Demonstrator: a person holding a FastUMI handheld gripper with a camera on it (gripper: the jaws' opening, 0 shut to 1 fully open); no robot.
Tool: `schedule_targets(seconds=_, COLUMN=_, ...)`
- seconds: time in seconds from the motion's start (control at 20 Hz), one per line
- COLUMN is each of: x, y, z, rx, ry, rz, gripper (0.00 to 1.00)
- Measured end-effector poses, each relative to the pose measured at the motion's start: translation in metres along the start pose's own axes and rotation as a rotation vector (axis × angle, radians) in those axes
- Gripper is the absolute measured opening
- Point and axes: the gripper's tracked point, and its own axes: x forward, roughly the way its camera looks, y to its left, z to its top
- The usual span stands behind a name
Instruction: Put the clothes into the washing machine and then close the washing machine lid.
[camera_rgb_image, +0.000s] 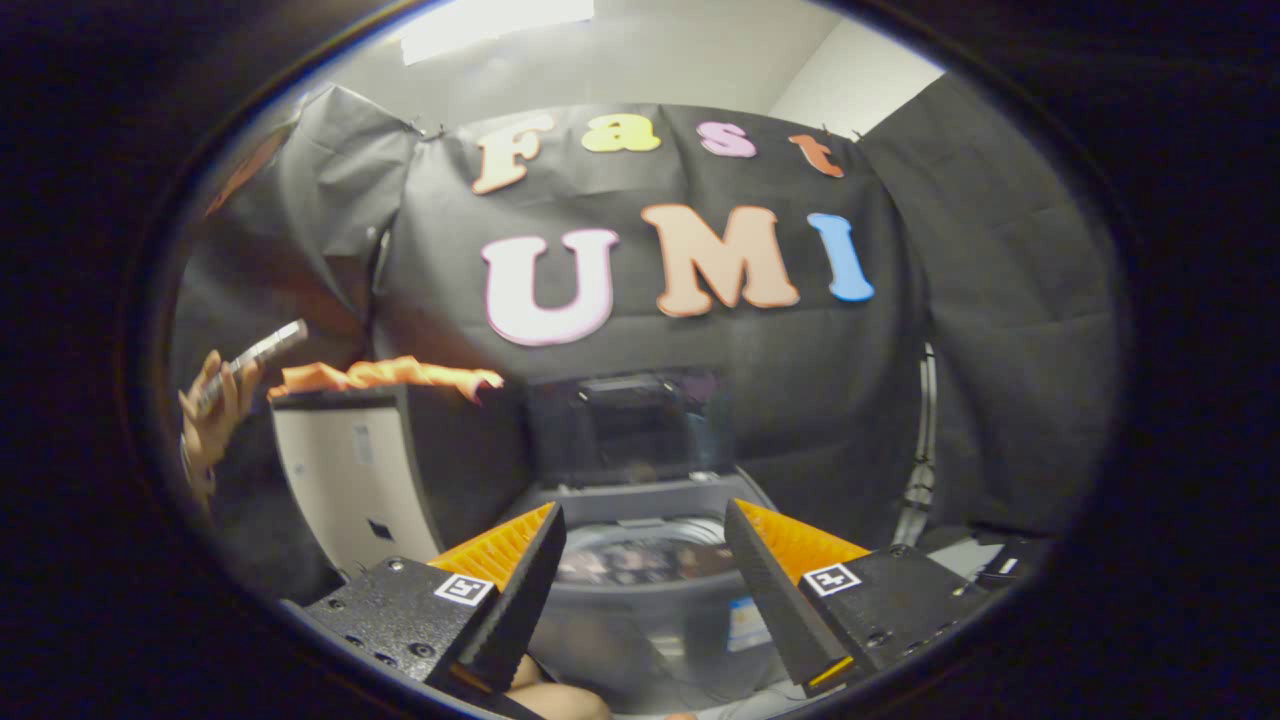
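Tongs: tongs (645, 560) spread wide, both fingers apart with nothing between them, hanging in the air above and just near of the washing machine.
Fingers: left finger (510, 580) and right finger (775, 590) angle outward toward the far side; each body carries a small square marker tag on top.
Washing machine: grey top-loading washing machine (640, 610) sits right ahead of the tongs, seen through the gap between the fingers; its round drum opening faces up, and something dark and mixed shows inside, too blurred to tell what.
Lid: washing machine lid (625, 425) stands raised and upright at the far edge of the machine, dark and see-through, against the black cloth wall.
Clothes: orange cloth (385, 377) lies draped over the top edge of a box to the left of the machine, one end hanging toward the lid; it is well apart from the tongs.
Box: pale-fronted, dark-sided box (350, 475) stands left of the washing machine, just beside it and beyond the left finger.
Hand: a person's hand (215, 415) at the far left, beside the box, holds a slim light-coloured object (262, 352) tilted upward.
Right side: a light cable (920, 490) hangs down the cloth wall to the right of the machine, beyond the right finger.
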Motion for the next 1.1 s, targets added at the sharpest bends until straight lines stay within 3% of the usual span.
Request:
schedule_targets(seconds=0.2, x=0.041, y=0.065, z=0.034, rx=0.015, ry=-0.013, rz=0.120, gripper=0.97)
schedule_targets(seconds=0.4, x=0.080, y=0.128, z=0.070, rx=-0.059, ry=-0.046, rz=0.203, gripper=0.96)
schedule_targets(seconds=0.7, x=0.152, y=0.244, z=0.110, rx=-0.041, ry=0.007, rz=0.374, gripper=0.96)
schedule_targets(seconds=1.1, x=0.227, y=0.361, z=0.088, rx=-0.140, ry=0.215, rz=0.466, gripper=0.97)
